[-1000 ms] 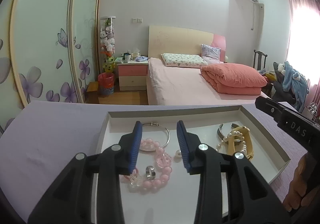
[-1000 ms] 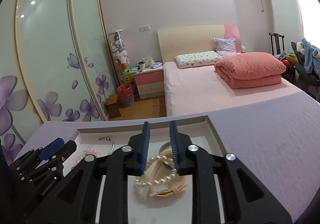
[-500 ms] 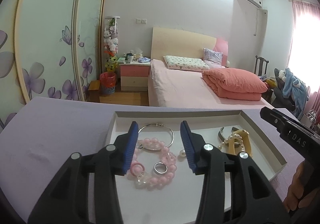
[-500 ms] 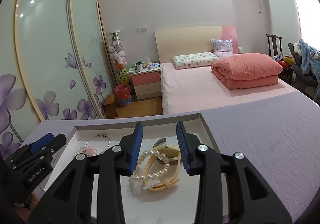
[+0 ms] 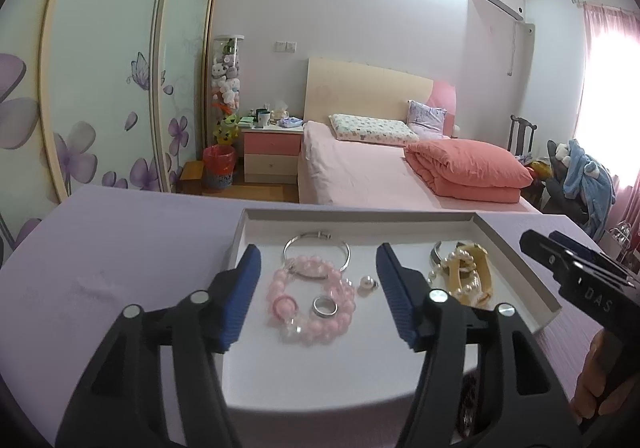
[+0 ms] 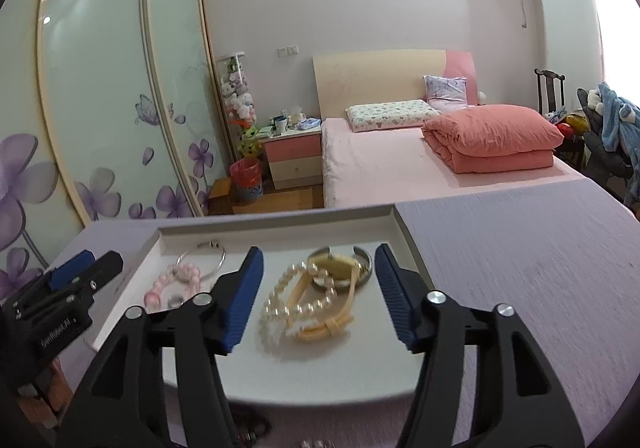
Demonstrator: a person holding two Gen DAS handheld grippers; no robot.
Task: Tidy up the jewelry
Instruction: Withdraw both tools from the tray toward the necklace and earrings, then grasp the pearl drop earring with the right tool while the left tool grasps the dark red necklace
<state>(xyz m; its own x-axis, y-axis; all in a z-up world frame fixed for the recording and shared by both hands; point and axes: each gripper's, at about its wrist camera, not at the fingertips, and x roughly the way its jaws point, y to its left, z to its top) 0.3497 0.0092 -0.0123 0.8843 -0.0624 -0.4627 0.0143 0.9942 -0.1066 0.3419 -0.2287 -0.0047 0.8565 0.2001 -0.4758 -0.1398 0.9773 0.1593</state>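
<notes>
A white tray (image 5: 516, 256) lies on a lilac tabletop. In the left wrist view it holds a pink bead bracelet (image 5: 316, 298), a silver bangle (image 5: 317, 248), a silver ring (image 5: 325, 306) and a pearl earring (image 5: 367, 283). My left gripper (image 5: 318, 260) hovers over these, its jaws opening, nothing pressed between them. In the right wrist view a pearl bracelet (image 6: 298, 302), a cream-strapped watch (image 6: 340, 280) and a metal cuff (image 6: 362, 256) lie tangled. My right gripper (image 6: 318, 260) frames them, jaws opening, touching nothing.
The other gripper shows at each view's edge: the right one (image 5: 576, 276) with a hand below it, the left one (image 6: 64, 288). Dark beaded items (image 6: 248, 428) lie on the cloth before the tray. A bed (image 5: 380, 176) and nightstand stand beyond the table.
Both grippers' jaws have spread apart from nearly shut to wide. Both views have pulled back slightly, so the jewelry sits farther ahead of the fingers.
</notes>
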